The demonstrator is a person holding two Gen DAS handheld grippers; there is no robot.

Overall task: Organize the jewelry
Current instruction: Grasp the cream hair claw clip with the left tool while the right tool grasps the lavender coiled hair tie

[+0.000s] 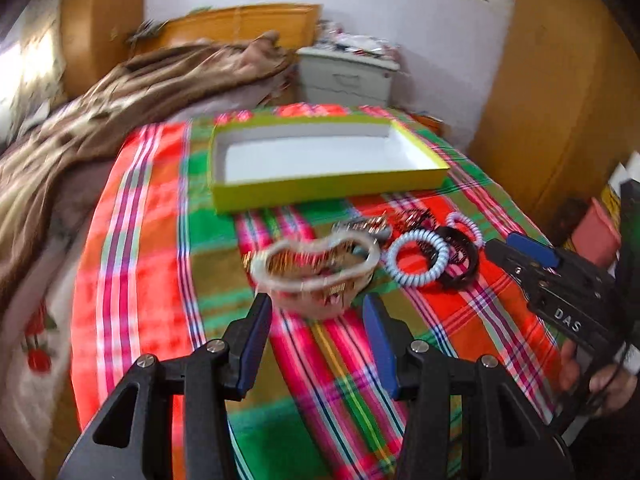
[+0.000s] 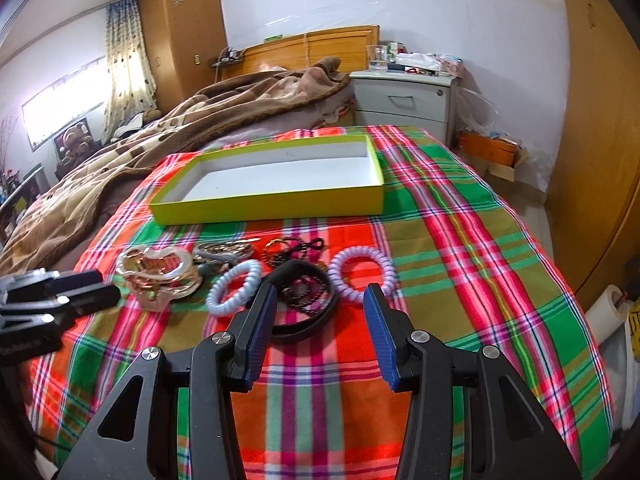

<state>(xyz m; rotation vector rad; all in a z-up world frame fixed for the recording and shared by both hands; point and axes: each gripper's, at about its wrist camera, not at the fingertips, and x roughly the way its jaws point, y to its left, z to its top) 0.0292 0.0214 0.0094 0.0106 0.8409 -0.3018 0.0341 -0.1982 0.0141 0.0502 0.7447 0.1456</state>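
Observation:
A yellow-green shallow box point(image 1: 320, 192) point(image 2: 264, 204) with a white empty inside lies on the plaid cloth. In front of it lies a row of jewelry: a cream heart-shaped piece with gold bits point(image 1: 316, 264) point(image 2: 156, 276), a pale blue coil band point(image 1: 416, 260) point(image 2: 234, 288), a black band point(image 1: 460, 256) point(image 2: 308, 312), a lilac coil band point(image 1: 464, 224) point(image 2: 362, 274), and dark beaded pieces point(image 2: 292, 250). My left gripper point(image 1: 318, 308) is open, just short of the heart piece. My right gripper point(image 2: 320, 296) is open, around the black band's near side.
The plaid cloth point(image 2: 460, 240) covers the foot of a bed with a brown blanket point(image 2: 180, 128). A white nightstand point(image 2: 404, 100) stands behind. A wooden wardrobe point(image 2: 600, 160) is at the right. The right gripper shows in the left wrist view point(image 1: 552, 276).

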